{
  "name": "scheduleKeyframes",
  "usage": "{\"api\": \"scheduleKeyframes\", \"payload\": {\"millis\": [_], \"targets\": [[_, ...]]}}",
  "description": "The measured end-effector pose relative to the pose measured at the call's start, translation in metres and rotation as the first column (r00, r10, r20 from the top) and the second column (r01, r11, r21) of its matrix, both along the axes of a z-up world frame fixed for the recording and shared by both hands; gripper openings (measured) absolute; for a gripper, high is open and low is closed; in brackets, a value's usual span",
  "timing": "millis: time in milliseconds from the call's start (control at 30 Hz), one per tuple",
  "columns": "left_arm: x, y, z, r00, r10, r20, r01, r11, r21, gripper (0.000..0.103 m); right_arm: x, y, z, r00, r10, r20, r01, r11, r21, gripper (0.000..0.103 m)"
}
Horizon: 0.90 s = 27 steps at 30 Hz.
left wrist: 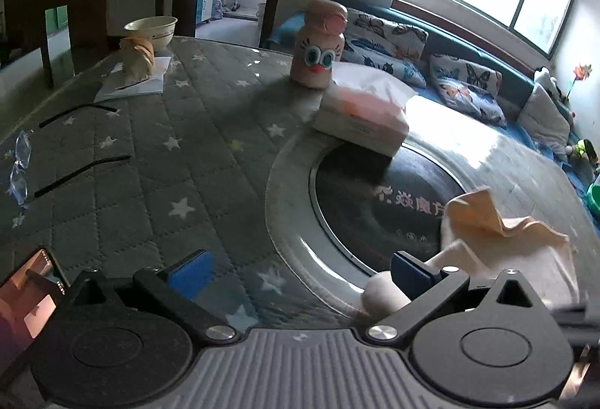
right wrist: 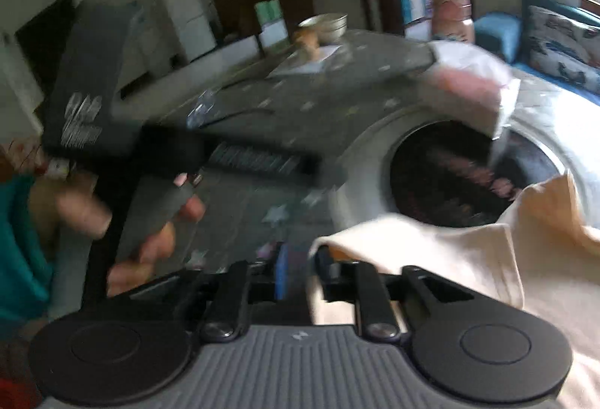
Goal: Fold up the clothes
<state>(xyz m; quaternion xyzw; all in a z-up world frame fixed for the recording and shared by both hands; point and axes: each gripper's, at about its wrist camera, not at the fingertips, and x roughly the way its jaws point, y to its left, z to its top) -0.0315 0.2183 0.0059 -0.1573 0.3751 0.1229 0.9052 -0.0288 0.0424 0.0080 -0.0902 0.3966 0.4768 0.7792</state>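
Cream shirt is bunched up on the star-print quilted table cover, right by the dark round hotplate. My right gripper has its fingers pinched on the shirt's edge. My left gripper hangs spread wide, nothing in it, tissue box further back.

Tissue box and bottle block far side.
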Motion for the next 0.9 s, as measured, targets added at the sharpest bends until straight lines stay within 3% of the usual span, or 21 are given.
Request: {"api": "scheduleKeyframes", "payload": {"millis": [267,433,567,733,800,900], "targets": [[0.0,-0.024,-0.005,0.997,-0.08,-0.002,0.079,0.997,-0.007,0.103,-0.011,-0.071,0.016,0.997,-0.062,0.039,0.064,0.996,-0.054,0.029],[-0.003,-0.055,-0.006,0.985,-0.17,0.005,0.17,0.985,-0.028,0.103,-0.018,-0.116,-0.012,0.987,-0.16,0.007,0.159,0.972,-0.171,0.029],[-0.009,-0.081,0.003,0.969,-0.244,0.04,0.245,0.969,-0.036,0.103,-0.039,-0.132,-0.032,0.985,-0.157,-0.069,0.143,0.974,-0.175,0.03],[-0.009,-0.109,0.014,0.938,-0.335,0.092,0.339,0.94,-0.028,0.103,-0.06,-0.131,-0.025,0.996,-0.09,-0.018,0.086,0.982,-0.169,0.031],[-0.002,-0.121,0.008,0.922,-0.379,0.078,0.38,0.925,-0.003,0.103,-0.058,-0.133,-0.021,0.995,-0.098,-0.016,0.094,0.983,-0.156,0.032],[0.014,-0.132,-0.008,0.926,-0.377,0.024,0.377,0.926,0.03,0.103,-0.05,-0.143,-0.015,0.989,-0.145,-0.002,0.144,0.981,-0.133,0.033]]}}
